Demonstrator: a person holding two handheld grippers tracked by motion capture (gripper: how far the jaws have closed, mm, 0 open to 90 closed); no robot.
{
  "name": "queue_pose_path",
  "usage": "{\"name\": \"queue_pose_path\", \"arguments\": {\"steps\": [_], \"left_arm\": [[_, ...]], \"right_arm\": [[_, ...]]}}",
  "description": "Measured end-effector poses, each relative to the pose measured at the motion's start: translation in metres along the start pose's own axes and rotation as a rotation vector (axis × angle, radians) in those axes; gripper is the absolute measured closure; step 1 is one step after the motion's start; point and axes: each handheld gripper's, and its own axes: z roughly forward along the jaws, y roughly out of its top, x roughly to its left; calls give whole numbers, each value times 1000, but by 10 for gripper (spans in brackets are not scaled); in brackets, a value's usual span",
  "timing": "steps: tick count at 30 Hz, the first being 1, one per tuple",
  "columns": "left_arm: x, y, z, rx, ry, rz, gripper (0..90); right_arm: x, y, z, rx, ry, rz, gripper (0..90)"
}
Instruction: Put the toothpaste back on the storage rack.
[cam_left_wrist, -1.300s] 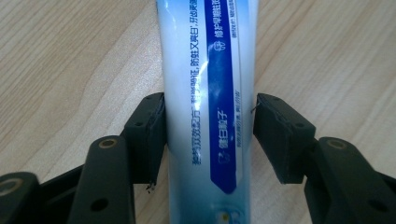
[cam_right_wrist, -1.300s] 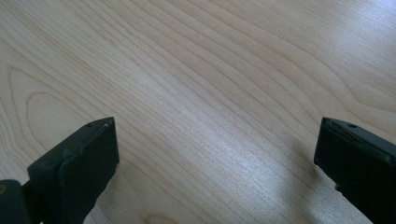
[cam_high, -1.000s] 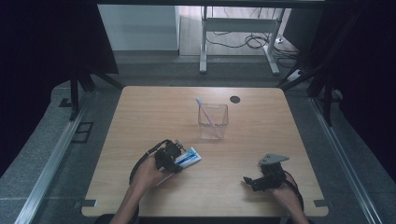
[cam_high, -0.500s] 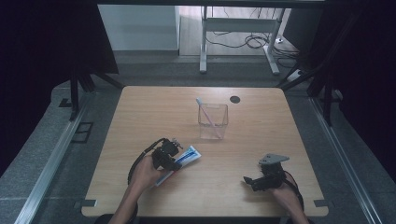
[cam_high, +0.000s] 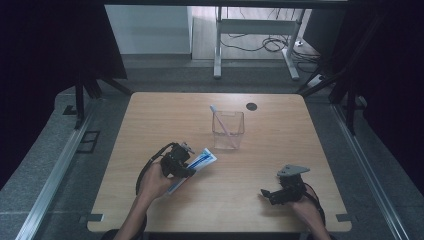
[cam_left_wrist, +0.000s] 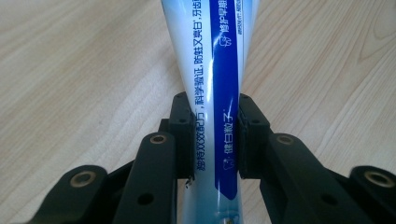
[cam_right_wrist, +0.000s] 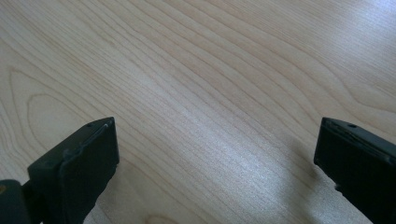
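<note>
Here the right gripper (cam_right_wrist: 217, 163) looks low across the table (cam_right_wrist: 210, 70), pale wood with long grain lines sweeping from upper left to lower right. Two black jaws come up from the bottom corners, one at the left, one at the right edge, standing wide apart. Bare wood lies between them, with a soft shadow beside the right-hand jaw.

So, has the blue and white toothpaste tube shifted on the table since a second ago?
No. The blue and white toothpaste tube lies at the same spot below-left of the clear plastic cup, with the left hand-held gripper now shut on it after closing.
</note>
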Motion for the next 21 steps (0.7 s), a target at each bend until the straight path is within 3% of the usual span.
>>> {"name": "queue_pose_path", "arguments": {"steps": [12,21], "left_arm": [[0,10,-17,-75,-12,7,724],[-1,18,-26,-104,-9,11,723]], "right_arm": [[-1,0,0,-3,1,0,0],[0,0,1,-6,5,-2,0]]}}
